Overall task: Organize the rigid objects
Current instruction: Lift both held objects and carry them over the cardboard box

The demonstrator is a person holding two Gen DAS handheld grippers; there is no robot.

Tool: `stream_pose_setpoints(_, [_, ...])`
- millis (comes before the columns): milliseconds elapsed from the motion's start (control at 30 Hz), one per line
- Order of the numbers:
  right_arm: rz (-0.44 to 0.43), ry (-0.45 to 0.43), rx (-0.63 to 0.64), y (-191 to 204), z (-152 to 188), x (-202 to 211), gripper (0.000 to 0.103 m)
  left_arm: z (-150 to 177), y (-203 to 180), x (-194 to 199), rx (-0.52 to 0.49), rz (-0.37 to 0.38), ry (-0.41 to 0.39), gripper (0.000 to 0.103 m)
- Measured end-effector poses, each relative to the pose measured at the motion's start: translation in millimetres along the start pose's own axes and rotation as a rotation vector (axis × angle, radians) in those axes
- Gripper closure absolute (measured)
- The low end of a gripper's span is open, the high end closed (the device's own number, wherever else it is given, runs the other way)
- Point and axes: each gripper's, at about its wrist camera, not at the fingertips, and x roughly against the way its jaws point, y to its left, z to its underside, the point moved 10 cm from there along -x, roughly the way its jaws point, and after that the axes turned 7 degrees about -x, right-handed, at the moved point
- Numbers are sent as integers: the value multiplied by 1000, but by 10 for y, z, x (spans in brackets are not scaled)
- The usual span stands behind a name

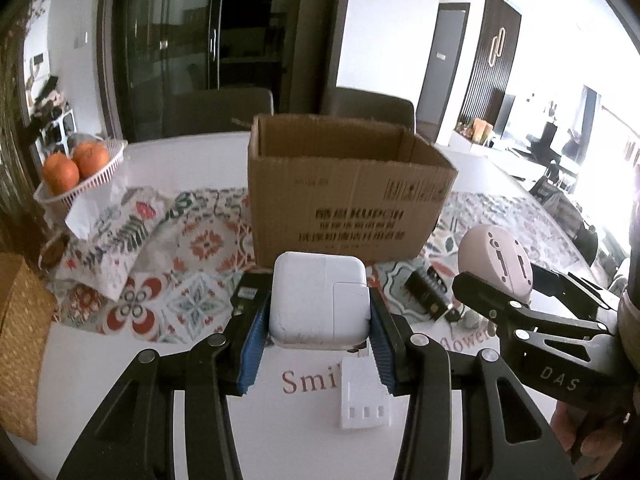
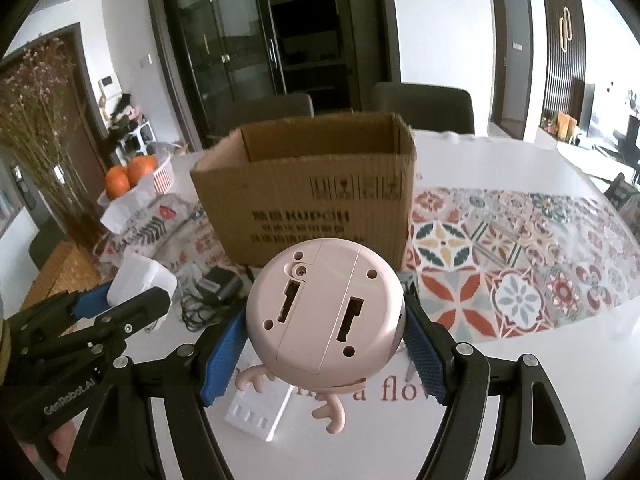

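My left gripper (image 1: 318,320) is shut on a white square power adapter (image 1: 319,300) and holds it above the table in front of an open cardboard box (image 1: 344,200). My right gripper (image 2: 324,332) is shut on a round pink clock with antlers (image 2: 324,308), its underside facing the camera, also held in front of the box (image 2: 312,196). The pink clock shows at the right in the left wrist view (image 1: 496,264). The adapter and left gripper show at the left in the right wrist view (image 2: 140,284). The box looks empty from here.
A white power strip (image 1: 364,400) lies on the white table under the grippers. A black charger with cable (image 1: 426,290) lies by the box on a patterned cloth (image 2: 500,264). A basket of oranges (image 1: 76,168) and a wicker box (image 1: 20,340) stand at left.
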Motion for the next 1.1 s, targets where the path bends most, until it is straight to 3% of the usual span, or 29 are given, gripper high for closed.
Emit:
stream_pose_setpoints(667, [-15, -122, 16, 92, -649, 241, 28, -722, 8, 180, -54, -22, -119, 57])
stream_pose_setpoints(1100, [-14, -148, 14, 125, -1020, 168, 28, -1097, 42, -39, -71, -1, -108, 57])
